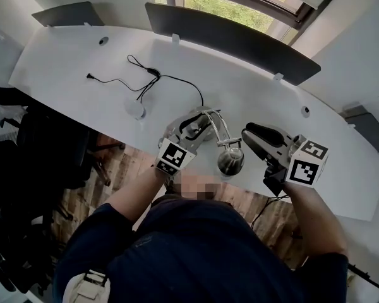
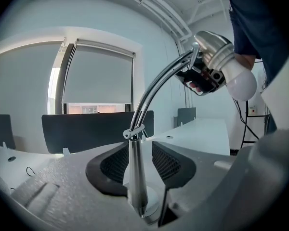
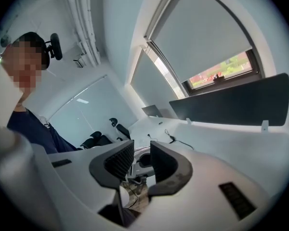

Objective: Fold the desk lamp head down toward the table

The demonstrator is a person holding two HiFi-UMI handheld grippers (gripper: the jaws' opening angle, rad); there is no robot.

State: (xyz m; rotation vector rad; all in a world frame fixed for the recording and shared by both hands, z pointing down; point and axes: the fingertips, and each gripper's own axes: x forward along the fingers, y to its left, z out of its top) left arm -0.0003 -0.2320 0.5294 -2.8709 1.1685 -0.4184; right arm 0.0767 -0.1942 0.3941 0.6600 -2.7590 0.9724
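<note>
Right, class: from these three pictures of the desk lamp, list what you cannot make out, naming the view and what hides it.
- Desk lamp base: head view, hidden beneath the left gripper.
- Black cable end near the lamp: head view, lost behind that gripper.
- What shows between the right gripper jaws: right gripper view, too small and blurred to name.

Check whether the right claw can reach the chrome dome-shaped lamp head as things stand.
Probably yes. The right claw stands open right beside the chrome dome-shaped lamp head, with nothing between them; the left claw straddles the curved metal stem, out of the way.
</note>
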